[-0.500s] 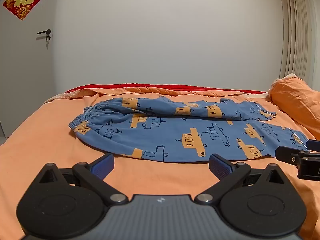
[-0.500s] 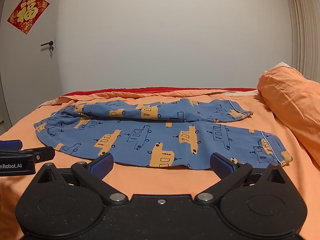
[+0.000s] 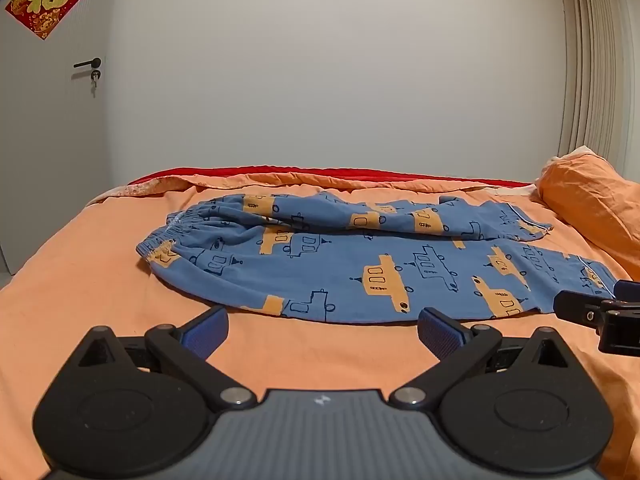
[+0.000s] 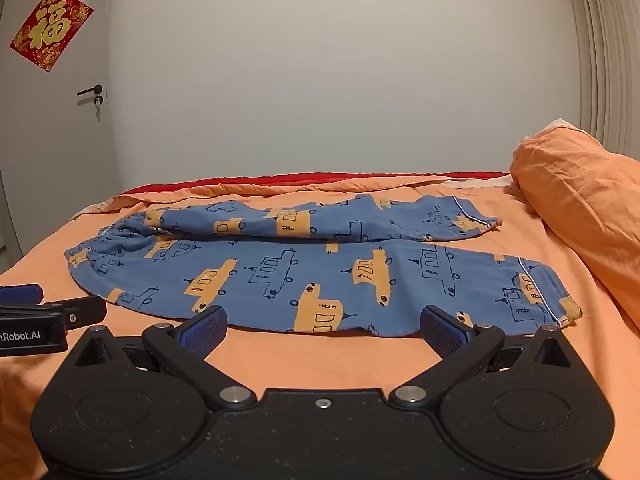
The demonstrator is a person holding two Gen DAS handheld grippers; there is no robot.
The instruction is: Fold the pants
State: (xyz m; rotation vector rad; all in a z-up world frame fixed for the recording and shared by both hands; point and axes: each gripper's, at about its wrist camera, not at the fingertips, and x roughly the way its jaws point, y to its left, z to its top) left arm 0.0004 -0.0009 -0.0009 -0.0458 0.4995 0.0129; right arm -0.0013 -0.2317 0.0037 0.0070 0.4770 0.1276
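The bed [image 3: 80, 280] ahead of both tools holds the pants [image 4: 320, 276] spread flat with both legs side by side, so no fold looks made yet, while the left gripper [image 3: 322, 330] and right gripper [image 4: 322, 330] hover wide open, empty, just short of the near edge.
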